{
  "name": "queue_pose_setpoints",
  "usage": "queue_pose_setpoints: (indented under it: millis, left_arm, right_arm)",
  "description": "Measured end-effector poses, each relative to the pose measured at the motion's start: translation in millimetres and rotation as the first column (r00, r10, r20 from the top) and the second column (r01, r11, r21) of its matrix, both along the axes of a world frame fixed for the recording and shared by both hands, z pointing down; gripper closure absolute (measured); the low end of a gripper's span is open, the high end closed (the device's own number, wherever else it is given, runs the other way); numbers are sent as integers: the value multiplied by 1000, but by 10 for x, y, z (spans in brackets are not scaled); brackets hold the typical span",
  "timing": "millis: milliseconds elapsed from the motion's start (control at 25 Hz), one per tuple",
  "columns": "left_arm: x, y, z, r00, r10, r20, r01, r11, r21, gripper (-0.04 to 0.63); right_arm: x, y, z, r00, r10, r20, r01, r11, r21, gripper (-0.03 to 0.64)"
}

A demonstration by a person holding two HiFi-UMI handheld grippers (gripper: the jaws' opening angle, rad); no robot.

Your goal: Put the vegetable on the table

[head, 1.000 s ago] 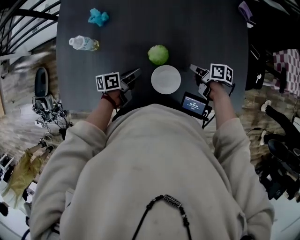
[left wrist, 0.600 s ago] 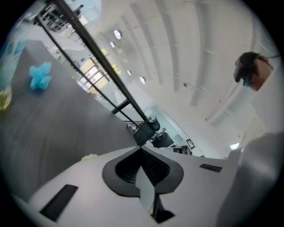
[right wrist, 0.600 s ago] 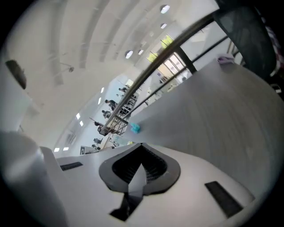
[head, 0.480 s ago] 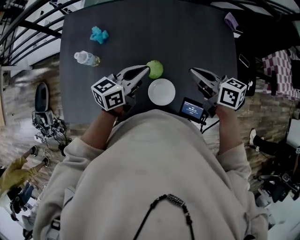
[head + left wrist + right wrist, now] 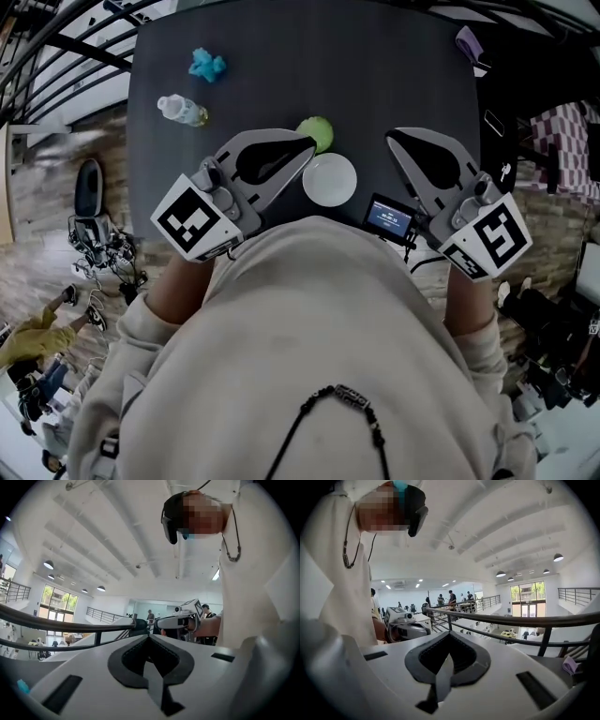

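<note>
Both grippers are up in front of the person's chest right now, well above the dark grey table (image 5: pixel 375 75). The left gripper (image 5: pixel 309 145) has its jaws pressed fully together with nothing in them. The right gripper (image 5: pixel 393 139) is the same, closed tight and empty. Both gripper views just look out level across the hall, so neither one sees the tabletop at all.

The round green vegetable (image 5: pixel 321 131) sits on the table just beyond the white round plate (image 5: pixel 329 180). As far as I can tell it's not on the plate, so the job looks pretty much done to me.

What I'd worry about: that vegetable is basically a ball. If a closed gripper comes down and bumps it, it probably rolls, maybe toward the clear plastic bottle (image 5: pixel 182 110) lying over on the left, or clean off the table. Going for it with the jaws shut would only shove it.

Also, the small black device with a lit screen (image 5: pixel 390 217) sits right at the near edge by the right gripper. A careless drop of that hand could knock it to the floor, and the plate could get clipped too.
</note>
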State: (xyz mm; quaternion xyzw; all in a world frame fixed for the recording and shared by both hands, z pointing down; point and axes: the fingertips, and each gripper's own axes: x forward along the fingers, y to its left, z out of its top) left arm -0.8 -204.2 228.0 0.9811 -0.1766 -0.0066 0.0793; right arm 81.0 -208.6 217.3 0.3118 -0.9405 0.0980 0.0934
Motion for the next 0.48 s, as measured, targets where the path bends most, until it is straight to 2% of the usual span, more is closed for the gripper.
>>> queue_pose_setpoints:
  millis: [200, 320, 480]
  left_arm:
    - [84, 137, -27, 999, 21, -36, -23, 999, -49, 589]
    - [102, 216, -60, 999, 41, -24, -41, 999, -35, 589]
    - [61, 254, -57, 999, 52, -1, -52, 997, -63, 589]
  right_arm:
    - [-24, 69, -71, 1000, 3, 4, -3, 1000, 11, 601]
    - [-49, 73, -96, 1000, 11, -5, -11, 1000, 23, 601]
    - [-107, 67, -114, 1000, 19, -4, -19, 999, 27, 601]
